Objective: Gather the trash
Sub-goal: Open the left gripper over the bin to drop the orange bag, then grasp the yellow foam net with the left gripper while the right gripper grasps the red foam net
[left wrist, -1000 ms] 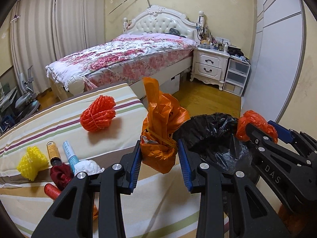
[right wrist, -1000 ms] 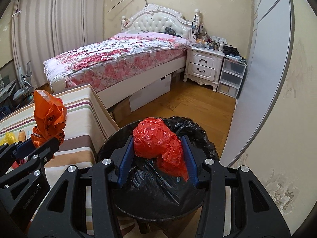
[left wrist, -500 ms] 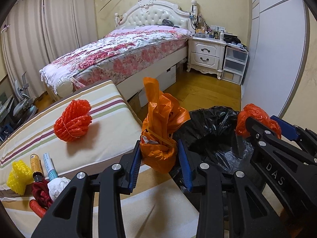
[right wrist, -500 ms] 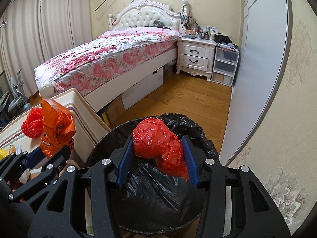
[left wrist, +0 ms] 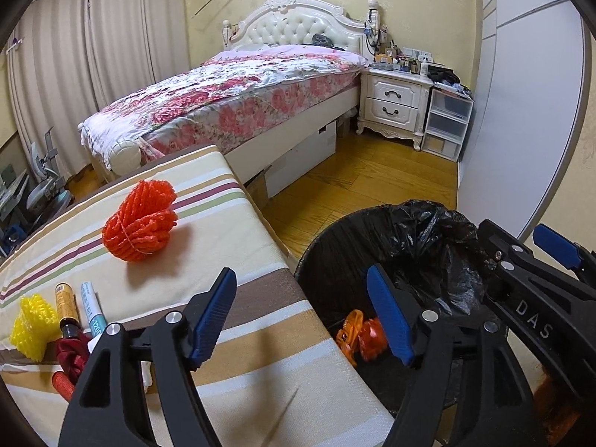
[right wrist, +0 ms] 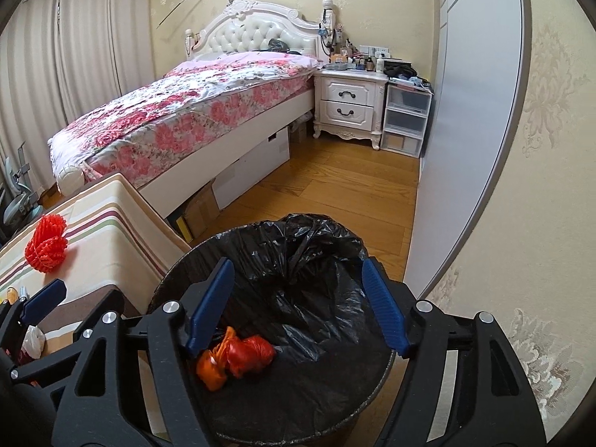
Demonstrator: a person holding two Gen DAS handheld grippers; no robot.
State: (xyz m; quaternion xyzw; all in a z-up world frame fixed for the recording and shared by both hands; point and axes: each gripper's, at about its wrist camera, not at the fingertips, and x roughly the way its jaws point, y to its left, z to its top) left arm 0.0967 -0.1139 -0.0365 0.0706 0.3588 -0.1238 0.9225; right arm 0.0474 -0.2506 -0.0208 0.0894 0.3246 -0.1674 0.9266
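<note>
Your orange bag (right wrist: pixel 211 367) and red bag (right wrist: pixel 250 353), crumpled, touching, lying at the bottom of the black-lined bin (right wrist: pixel 316 246), your orange net ball (left wrist: pixel 139 220) beside it.

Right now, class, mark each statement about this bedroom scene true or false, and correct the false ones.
1. The orange bag and red bag lie inside the bin. True.
2. The left gripper grips a bag. False: its jaws are opening, with nothing between them.
3. An orange mesh bundle sits on the striped cloth. True.
4. The bin liner is white. False: it is black.
</note>
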